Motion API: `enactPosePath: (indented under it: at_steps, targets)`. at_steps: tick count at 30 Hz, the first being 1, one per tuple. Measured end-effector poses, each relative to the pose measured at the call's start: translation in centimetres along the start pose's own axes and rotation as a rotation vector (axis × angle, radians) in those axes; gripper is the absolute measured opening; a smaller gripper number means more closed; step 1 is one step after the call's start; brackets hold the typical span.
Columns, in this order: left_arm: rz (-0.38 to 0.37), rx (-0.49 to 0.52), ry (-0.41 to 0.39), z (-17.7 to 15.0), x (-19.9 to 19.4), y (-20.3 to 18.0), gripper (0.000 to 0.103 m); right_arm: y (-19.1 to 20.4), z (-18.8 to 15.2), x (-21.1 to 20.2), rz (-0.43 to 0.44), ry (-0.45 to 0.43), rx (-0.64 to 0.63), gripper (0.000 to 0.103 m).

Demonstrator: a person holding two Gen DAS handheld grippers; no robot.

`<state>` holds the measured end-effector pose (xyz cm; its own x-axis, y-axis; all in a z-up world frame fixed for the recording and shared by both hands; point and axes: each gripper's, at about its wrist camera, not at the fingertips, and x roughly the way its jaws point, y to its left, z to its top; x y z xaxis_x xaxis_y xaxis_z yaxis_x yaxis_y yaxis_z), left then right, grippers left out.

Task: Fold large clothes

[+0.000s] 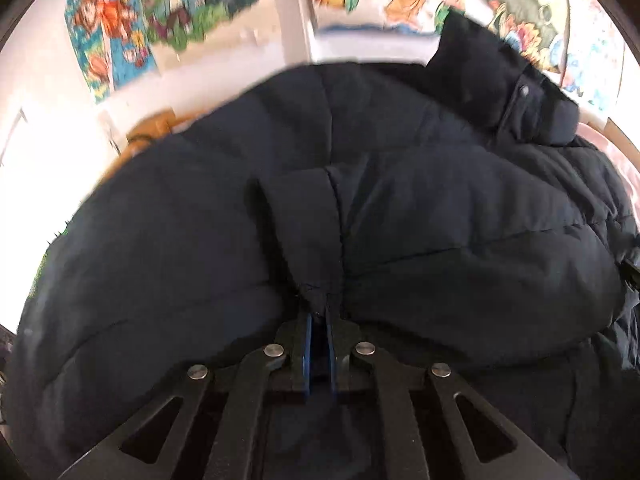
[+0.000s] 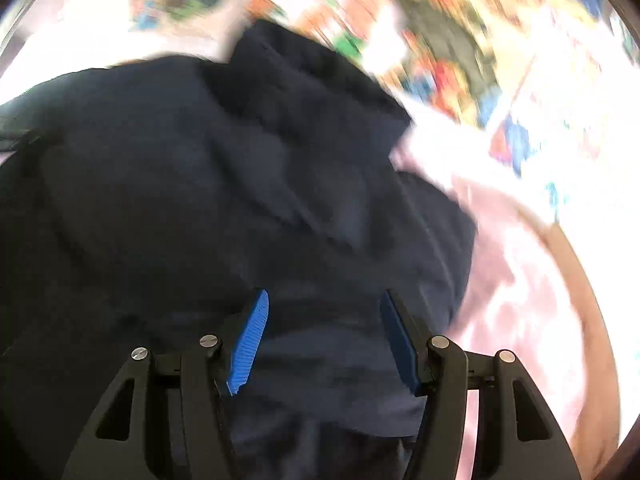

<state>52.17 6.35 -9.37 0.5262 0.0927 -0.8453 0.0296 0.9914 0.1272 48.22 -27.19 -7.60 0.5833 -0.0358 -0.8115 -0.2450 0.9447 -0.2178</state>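
A large dark navy puffer jacket (image 1: 400,208) fills the left wrist view, its collar (image 1: 500,92) with a snap button standing up at the upper right. My left gripper (image 1: 319,316) is shut on a pinched fold of the jacket, which rises between the blue pads. In the right wrist view the same jacket (image 2: 208,184) lies under and ahead of my right gripper (image 2: 324,300). The right gripper is open, its blue pads (image 2: 250,340) spread wide just above the fabric, holding nothing. This view is blurred.
The jacket lies on a pale pink surface (image 2: 532,304) with a brown wooden rim (image 2: 592,292). A wall with colourful cartoon posters (image 1: 120,28) stands behind. A tan object (image 1: 150,128) shows beyond the jacket's far left edge.
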Motion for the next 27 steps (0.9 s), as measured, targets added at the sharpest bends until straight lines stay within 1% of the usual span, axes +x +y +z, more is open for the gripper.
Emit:
enactPosePath:
  at_steps: [2,4,5,7,9,10,11,12,13,14,16,18,19,21,22,23,24,25,26,27]
  targets:
    - [-0.01,0.0,0.016,0.2,0.8,0.3,0.01,-1.3,-0.3,2.1,0.041,0.045,0.074,0.053]
    - [-0.025,-0.005,0.028,0.3,1.2,0.6,0.013,-1.2,-0.5,3.6,0.071,0.078,0.083,0.055]
    - [-0.056,-0.007,0.032,0.4,1.2,0.9,0.017,-1.1,-0.6,4.1,0.07,0.091,0.078,0.056]
    - [-0.089,-0.003,0.044,0.3,0.8,1.7,0.02,-0.9,-0.6,4.4,0.069,0.09,0.078,0.057]
    - [-0.128,-0.035,0.035,-0.5,-0.7,2.9,0.025,-1.0,-0.6,3.8,0.085,0.066,0.084,0.061]
    - [-0.144,-0.059,0.035,-1.0,-1.4,3.6,0.038,-1.2,-0.6,3.2,0.101,0.046,0.096,0.063]
    - [-0.163,-0.088,0.034,-1.6,-2.2,4.3,0.066,-1.3,-0.8,2.6,0.12,0.03,0.108,0.068]
    - [-0.194,-0.123,0.013,-2.4,-3.4,5.2,0.08,-1.4,-1.1,1.9,0.146,0.014,0.122,0.076]
    - [-0.199,-0.159,-0.02,-3.4,-4.4,5.7,0.097,-1.4,-1.2,1.2,0.172,-0.001,0.131,0.079]
    - [-0.191,-0.198,-0.059,-4.3,-5.7,6.6,0.098,-1.3,-1.5,0.4,0.192,-0.015,0.128,0.084]
    - [-0.203,-0.269,-0.104,-5.7,-8.0,8.9,0.098,-0.8,-1.6,-1.0,0.215,-0.041,0.103,0.086]
    - [-0.226,-0.379,-0.148,-7.3,-9.7,11.1,0.1,-0.4,-1.7,-2.4,0.236,-0.066,0.081,0.088]
    - [-0.235,-0.439,-0.167,-8.2,-10.3,12.3,0.102,-0.4,-1.7,-3.0,0.251,-0.075,0.074,0.089]
    - [-0.256,-0.556,-0.196,-10.0,-11.0,14.3,0.103,0.0,-1.6,-4.4,0.301,-0.093,0.064,0.094]
    - [-0.284,-0.608,-0.206,-11.1,-11.4,15.3,0.103,0.2,-1.5,-5.1,0.333,-0.105,0.056,0.095]
    - [-0.354,-0.68,-0.215,-12.0,-11.2,16.6,0.103,0.2,-1.4,-5.9,0.363,-0.116,0.044,0.099]
    - [-0.407,-0.732,-0.216,-12.8,-10.9,16.9,0.103,-0.1,-1.6,-6.8,0.381,-0.128,0.032,0.102]
    - [-0.453,-0.792,-0.211,-13.5,-10.2,17.6,0.103,0.1,-2.0,-7.8,0.397,-0.141,0.021,0.102]
    - [-0.489,-0.877,-0.208,-14.5,-9.6,18.8,0.103,0.0,-2.4,-8.6,0.412,-0.15,0.017,0.102]
    - [-0.501,-0.931,-0.215,-15.2,-9.1,19.1,0.103,-0.3,-2.8,-9.5,0.427,-0.16,0.023,0.102]
